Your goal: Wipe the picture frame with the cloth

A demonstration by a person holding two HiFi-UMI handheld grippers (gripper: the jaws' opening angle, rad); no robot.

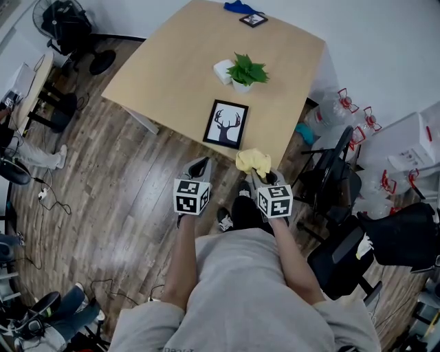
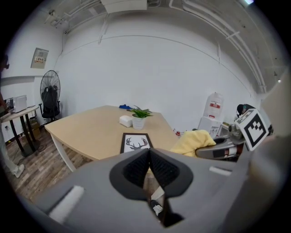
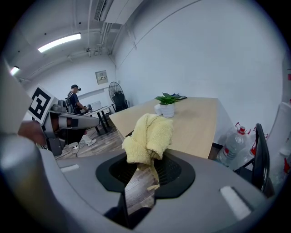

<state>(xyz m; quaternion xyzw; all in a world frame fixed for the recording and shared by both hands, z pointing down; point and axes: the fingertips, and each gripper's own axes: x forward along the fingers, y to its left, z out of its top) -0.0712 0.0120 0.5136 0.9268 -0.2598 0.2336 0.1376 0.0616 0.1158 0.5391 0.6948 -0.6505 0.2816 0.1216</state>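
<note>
Looks like an office or lab workroom: large pale wooden table (image 1: 172, 62), black swivel office chairs (image 1: 333, 180), black pedestal fan (image 2: 50, 91), clear water-cooler jugs (image 1: 342, 104), fluorescent tube ceiling light (image 3: 59, 42), loose cables (image 1: 58, 199) across wood-plank floor (image 1: 124, 185).

Desk (image 1: 158, 75): left half bare, open to approach from the left and near edges.
Picture frame (image 1: 226, 124): laid flat close to the near edge, with bare top on both its sides.
Obstacles just beyond the frame: potted plant (image 1: 246, 71), with a white box (image 1: 223, 70) just beside it at left.
Far edge: occupied by a small frame (image 1: 253, 20) and a blue cloth (image 1: 240, 7).
Right of the desk: passage narrowed by a black chair (image 1: 333, 180) and water bottles (image 1: 347, 103).
Near side: open wooden floor (image 1: 137, 179) is found by the left tongs (image 1: 200, 165) and right tongs (image 1: 257, 173).
</note>
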